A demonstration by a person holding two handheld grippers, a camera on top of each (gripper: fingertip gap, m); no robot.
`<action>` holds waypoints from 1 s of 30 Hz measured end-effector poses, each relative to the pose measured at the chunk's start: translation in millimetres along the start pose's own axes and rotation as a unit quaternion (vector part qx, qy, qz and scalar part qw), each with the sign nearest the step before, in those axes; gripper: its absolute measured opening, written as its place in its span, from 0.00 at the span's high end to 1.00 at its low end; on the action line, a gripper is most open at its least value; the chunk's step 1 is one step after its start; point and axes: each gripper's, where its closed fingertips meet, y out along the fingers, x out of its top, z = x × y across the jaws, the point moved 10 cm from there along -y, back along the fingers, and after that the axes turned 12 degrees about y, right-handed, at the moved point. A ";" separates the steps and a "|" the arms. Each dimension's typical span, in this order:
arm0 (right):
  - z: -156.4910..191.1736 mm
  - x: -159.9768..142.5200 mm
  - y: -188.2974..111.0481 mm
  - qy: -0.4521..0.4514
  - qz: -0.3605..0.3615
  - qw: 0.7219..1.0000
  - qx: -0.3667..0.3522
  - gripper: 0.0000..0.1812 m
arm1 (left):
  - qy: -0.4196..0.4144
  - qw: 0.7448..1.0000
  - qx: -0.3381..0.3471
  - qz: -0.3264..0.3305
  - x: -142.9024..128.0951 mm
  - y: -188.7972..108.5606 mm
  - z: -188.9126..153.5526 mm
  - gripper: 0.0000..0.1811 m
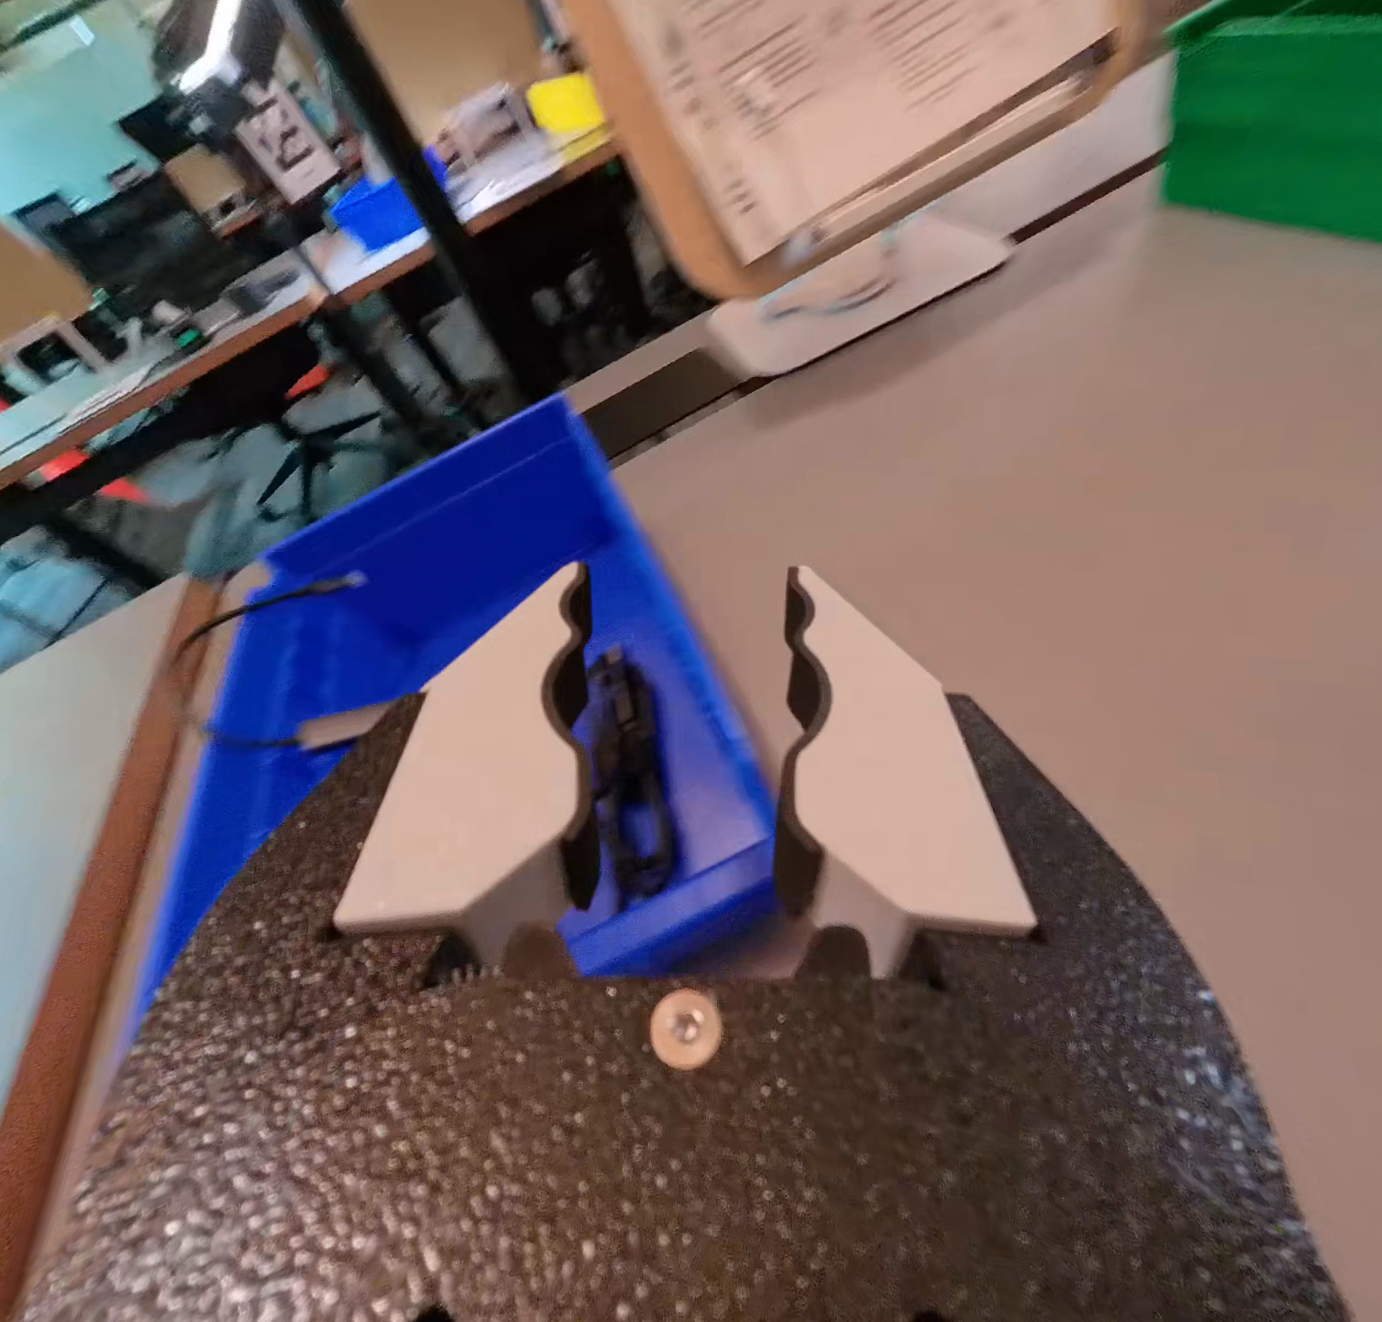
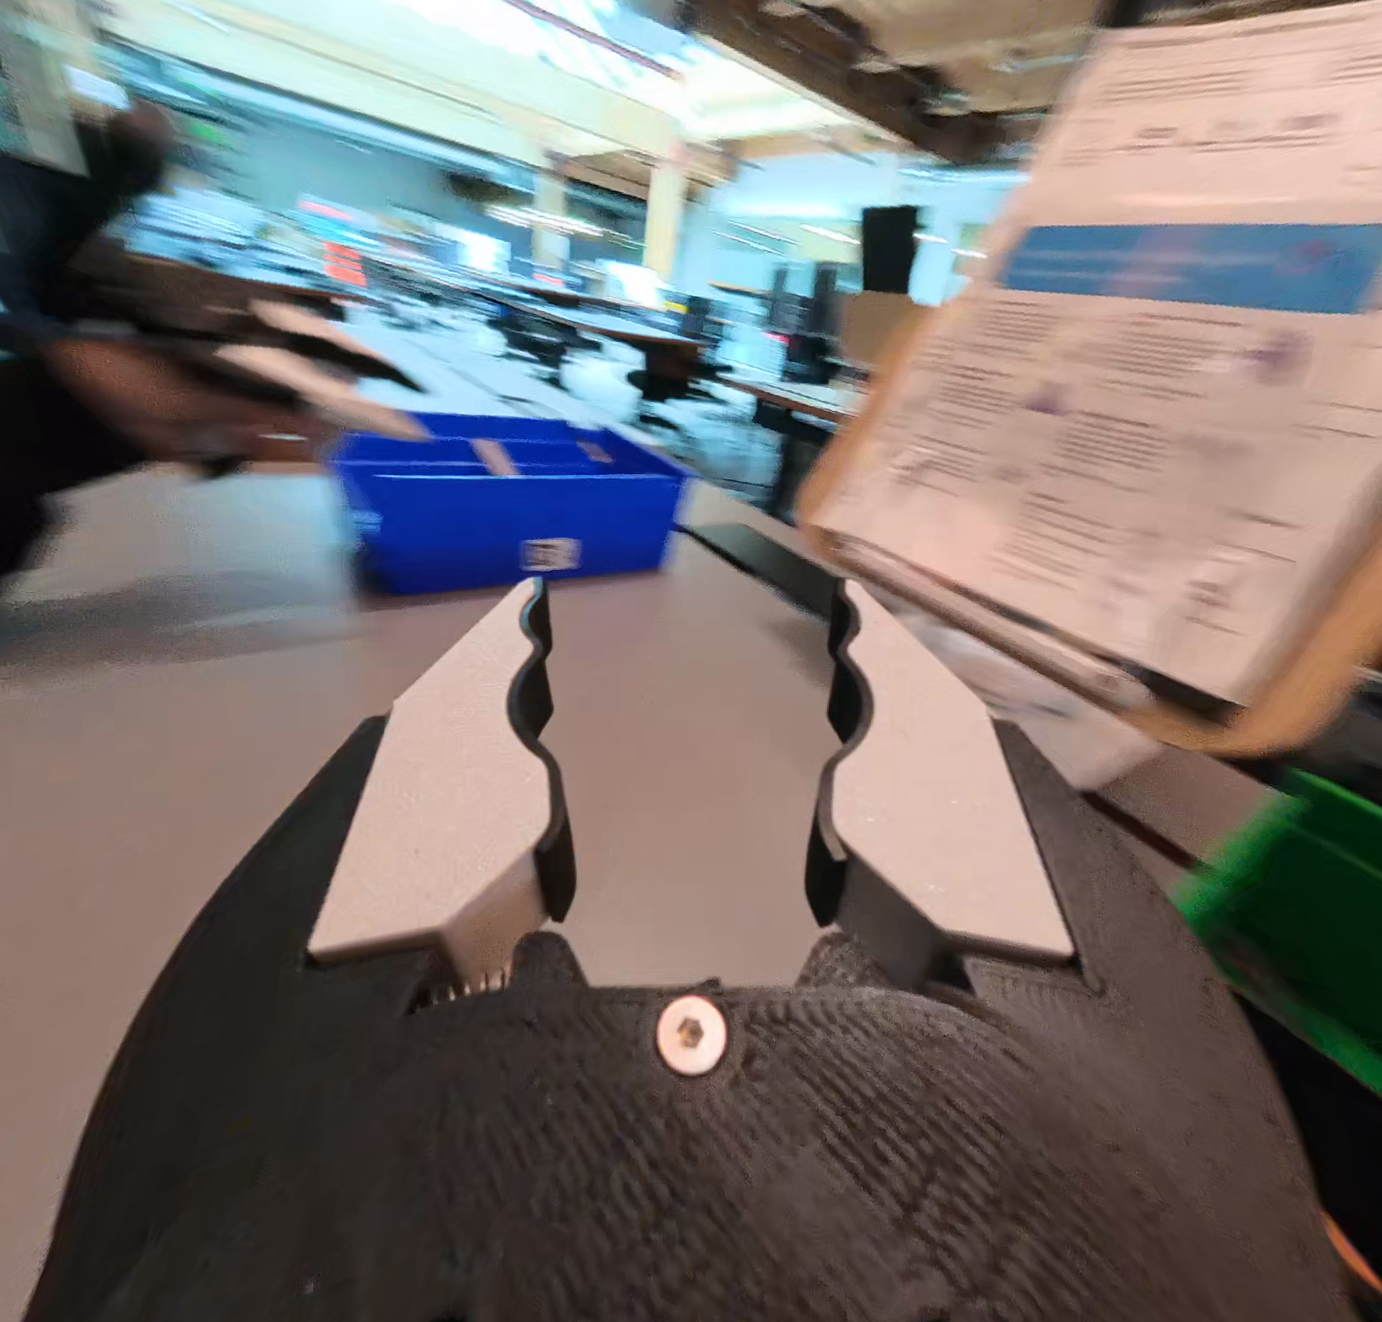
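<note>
A black cable bundle (image 1: 632,770) lies on the floor of a blue bin (image 1: 449,538), close to the bin's right-hand wall and near corner; it looks like a loose, limp coil, though blur hides its ends. A thin black wire (image 1: 217,628) arches over the bin's left rim, with a small pale piece at each end. The left gripper (image 1: 688,583) hangs over the bin's near end with its fingers spread and nothing between them; the bundle shows through the gap but sits lower, apart from both pads. The bin stands at the left edge of a grey table (image 1: 1047,613); farther back on the table is a clear stand holding a printed sheet (image 1: 860,75), and beyond it, at the right, a green bin (image 1: 1286,112). In the right wrist view the right gripper (image 2: 688,591) is low over bare tabletop, fingers likewise wide apart and empty, well apart from the blue bin (image 2: 478,531), whose near wall carries a small sticker (image 2: 550,555); the printed sheet (image 2: 1122,389) leans just to its right, the green bin (image 2: 1286,897) is below that, and a person's dark sleeve (image 2: 75,314) is smeared at the far left.
</note>
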 end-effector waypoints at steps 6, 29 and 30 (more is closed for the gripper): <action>20.1 -14.2 19.6 0.020 -0.027 0.993 0.115 0.56 | 0.186 0.965 0.025 0.185 -41.1 13.7 82.6 0.67; 31.9 -56.1 42.4 0.151 -0.067 0.981 0.103 0.62 | 0.678 0.679 0.213 0.186 -5.0 57.4 94.0 0.95; 32.3 -56.7 43.7 0.161 -0.068 0.979 0.107 0.61 | 0.678 0.677 0.238 0.159 15.1 44.9 86.6 0.95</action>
